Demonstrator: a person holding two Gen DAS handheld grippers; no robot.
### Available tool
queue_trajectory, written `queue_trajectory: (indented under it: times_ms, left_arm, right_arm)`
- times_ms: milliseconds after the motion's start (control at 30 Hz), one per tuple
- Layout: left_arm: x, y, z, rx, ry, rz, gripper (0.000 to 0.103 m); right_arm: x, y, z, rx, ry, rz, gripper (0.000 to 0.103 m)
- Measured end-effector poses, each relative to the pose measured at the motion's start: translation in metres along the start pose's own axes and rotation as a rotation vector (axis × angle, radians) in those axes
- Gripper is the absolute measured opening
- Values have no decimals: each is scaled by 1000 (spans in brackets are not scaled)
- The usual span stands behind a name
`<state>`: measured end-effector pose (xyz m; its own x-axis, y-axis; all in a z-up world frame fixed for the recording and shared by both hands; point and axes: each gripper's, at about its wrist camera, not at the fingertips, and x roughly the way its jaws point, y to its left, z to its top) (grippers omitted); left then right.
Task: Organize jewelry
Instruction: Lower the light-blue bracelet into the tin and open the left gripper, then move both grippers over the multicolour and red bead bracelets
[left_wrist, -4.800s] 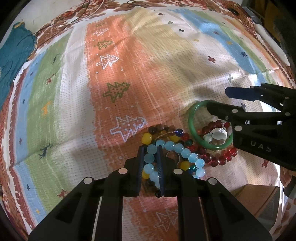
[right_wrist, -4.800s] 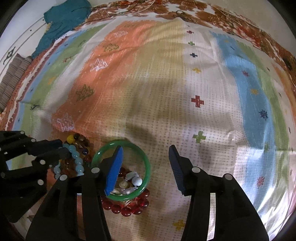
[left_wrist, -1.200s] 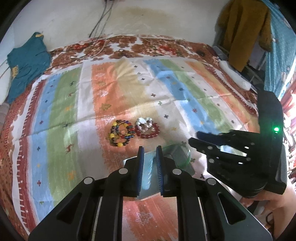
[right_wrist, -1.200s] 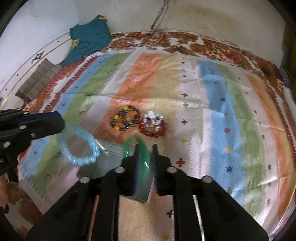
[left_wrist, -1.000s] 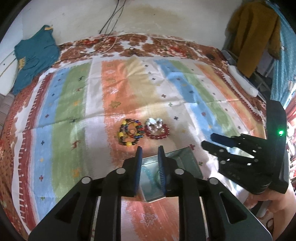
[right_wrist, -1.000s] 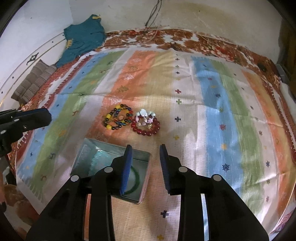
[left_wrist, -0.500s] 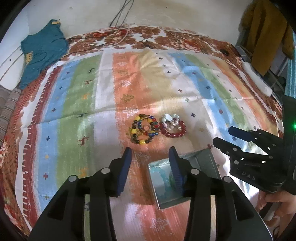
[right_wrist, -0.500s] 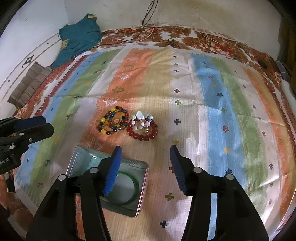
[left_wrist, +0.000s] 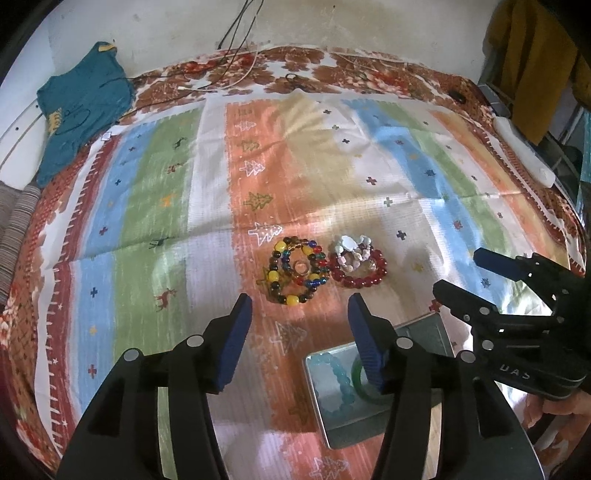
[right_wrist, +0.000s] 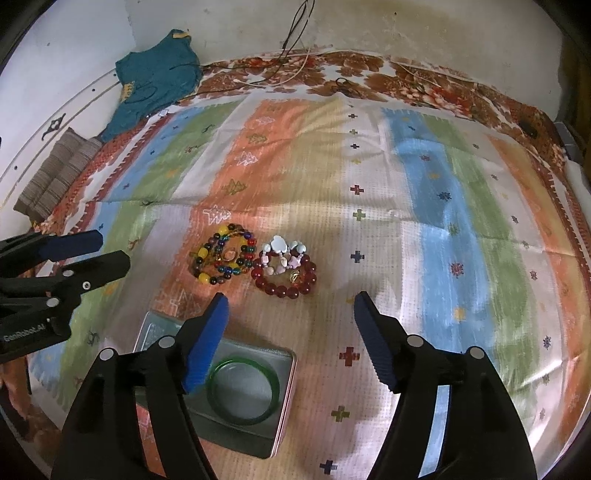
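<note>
A grey metal tin (right_wrist: 286, 373) (left_wrist: 421, 328) lies on the striped cloth. Inside it rest a green bangle (right_wrist: 242, 393) (left_wrist: 364, 386) and a pale blue bead bracelet (left_wrist: 338, 380). Beyond the tin lie a multicoloured bead bracelet (left_wrist: 297, 269) (right_wrist: 223, 258) and a dark red bead bracelet (left_wrist: 360, 267) (right_wrist: 284, 275) with pale stone pieces on it. My left gripper (left_wrist: 299, 314) hovers above the cloth left of the tin, jaws opening, nothing between them. My right gripper (right_wrist: 290, 314) hangs over the tin's far edge, jaws opening, also empty.
The striped cloth (left_wrist: 155, 192) covers a floral bedspread. A teal garment (left_wrist: 79, 107) lies at the far left, cables (left_wrist: 236, 48) trail along the back wall, a striped cushion (right_wrist: 59, 170) sits at the left edge, and a mustard garment (left_wrist: 532, 66) hangs at the right.
Both grippers let go: the pale blue bracelet and the green bangle dropped into the tin. Both jaws widened, and the left gripper drew forward and lower toward the bracelets on the cloth.
</note>
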<state>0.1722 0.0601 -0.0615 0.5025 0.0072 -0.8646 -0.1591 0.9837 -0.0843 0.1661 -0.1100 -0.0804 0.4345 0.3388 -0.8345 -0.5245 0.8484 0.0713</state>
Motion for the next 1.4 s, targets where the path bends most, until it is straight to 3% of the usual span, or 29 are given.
queue_trajectory:
  times_ms: [633,1400]
  left_arm:
    - [50,8,29,-13,62,-9,65]
    - [109,22,43,-44,174,-3,61]
  right_arm:
    - [39,-10,19,3,36,-6,78]
    - [93,-14,34,-34,114,-23,78]
